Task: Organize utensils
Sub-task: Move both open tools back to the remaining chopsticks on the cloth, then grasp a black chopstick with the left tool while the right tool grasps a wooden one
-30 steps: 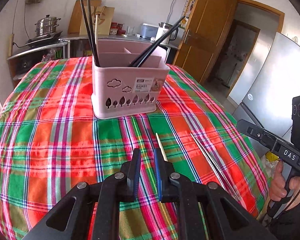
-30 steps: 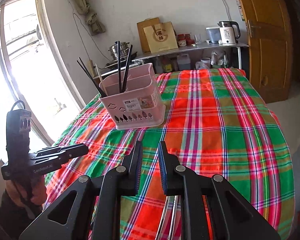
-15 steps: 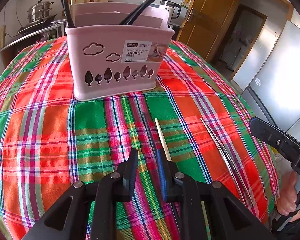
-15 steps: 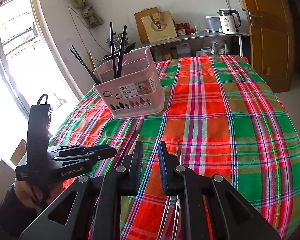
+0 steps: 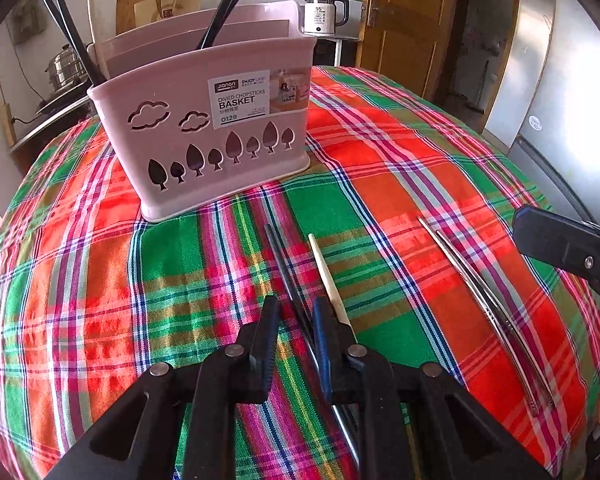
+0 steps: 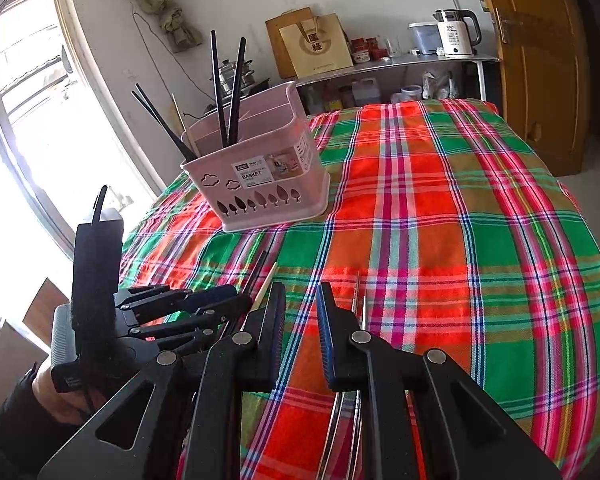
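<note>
A pink divided basket (image 5: 220,140) (image 6: 260,184) stands on the plaid cloth with black chopsticks and a pale one upright in it. In front of it lie a dark chopstick (image 5: 280,256) (image 6: 258,268), a wooden chopstick (image 5: 326,272) (image 6: 266,284) and a metal pair (image 5: 472,288) (image 6: 358,292). My left gripper (image 5: 294,304) (image 6: 220,298) is low over the cloth, its jaws closing. The dark chopstick runs between them beside the right pad, which does not press on it. My right gripper (image 6: 300,292) hovers open beside the metal pair, holding nothing.
The table's plaid cloth (image 6: 460,220) drops off at the right and near edges. Behind the table is a steel shelf with a white kettle (image 5: 324,12) (image 6: 456,32), a pot and paper bags. A wooden door (image 5: 400,28) and a fridge (image 5: 560,80) stand at the right; a window (image 6: 28,128) is on the left.
My left gripper moved forward and down over the dark chopstick, so the basket looms larger. Its jaws widened a little, then narrowed. The right gripper sank slightly.
</note>
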Available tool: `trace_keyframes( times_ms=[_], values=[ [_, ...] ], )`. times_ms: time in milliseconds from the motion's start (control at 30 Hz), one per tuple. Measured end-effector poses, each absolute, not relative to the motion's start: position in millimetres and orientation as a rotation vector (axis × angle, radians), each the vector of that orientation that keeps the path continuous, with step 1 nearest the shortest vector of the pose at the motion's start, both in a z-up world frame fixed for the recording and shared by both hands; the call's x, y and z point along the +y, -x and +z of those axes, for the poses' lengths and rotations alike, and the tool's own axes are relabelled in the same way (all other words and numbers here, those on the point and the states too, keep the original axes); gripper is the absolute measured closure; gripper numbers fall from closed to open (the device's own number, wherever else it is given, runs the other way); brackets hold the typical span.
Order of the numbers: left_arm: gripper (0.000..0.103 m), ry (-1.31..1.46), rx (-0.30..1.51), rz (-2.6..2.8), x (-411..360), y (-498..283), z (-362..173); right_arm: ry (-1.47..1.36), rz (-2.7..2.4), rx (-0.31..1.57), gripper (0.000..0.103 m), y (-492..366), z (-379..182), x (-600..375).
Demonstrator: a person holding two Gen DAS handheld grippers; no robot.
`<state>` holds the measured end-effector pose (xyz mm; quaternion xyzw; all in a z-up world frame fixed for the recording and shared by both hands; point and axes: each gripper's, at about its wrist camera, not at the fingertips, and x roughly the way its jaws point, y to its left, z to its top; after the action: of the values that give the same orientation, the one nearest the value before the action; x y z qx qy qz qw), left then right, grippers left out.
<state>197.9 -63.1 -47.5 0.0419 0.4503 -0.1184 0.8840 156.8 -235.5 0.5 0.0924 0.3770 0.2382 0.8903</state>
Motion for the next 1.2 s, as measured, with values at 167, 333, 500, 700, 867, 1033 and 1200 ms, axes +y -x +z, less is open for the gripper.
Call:
trace_keyframes(
  times_ms=[167,333,500,700,867,1033,1200],
  values=[
    [0.094,-0.068,0.943,-0.193,-31,-196,-48,-0.182,0.499,0.791,0.086,-156,1,-229],
    [0.096,-0.034,0.947,-0.12,15,-191,-48,-0.153,0.511,0.814,0.086,-161,-1,-212],
    [0.098,0.052,0.958,-0.118,52,-192,-47,-0.103,0.503,0.877,0.086,-174,-14,-187],
    [0.097,0.03,0.98,-0.134,57,-201,-46,-0.054,0.488,0.954,0.086,-196,-33,-159],
    [0.097,-0.051,0.996,-0.142,48,-213,-46,-0.024,0.47,0.996,0.086,-212,-43,-143],
    [0.097,-0.087,0.998,-0.145,44,-216,-46,-0.002,0.45,1.007,0.087,-222,-45,-135],
    [0.097,-0.103,1.002,-0.134,41,-216,-45,0.048,0.415,1.011,0.096,-225,-45,-126]
  ],
)
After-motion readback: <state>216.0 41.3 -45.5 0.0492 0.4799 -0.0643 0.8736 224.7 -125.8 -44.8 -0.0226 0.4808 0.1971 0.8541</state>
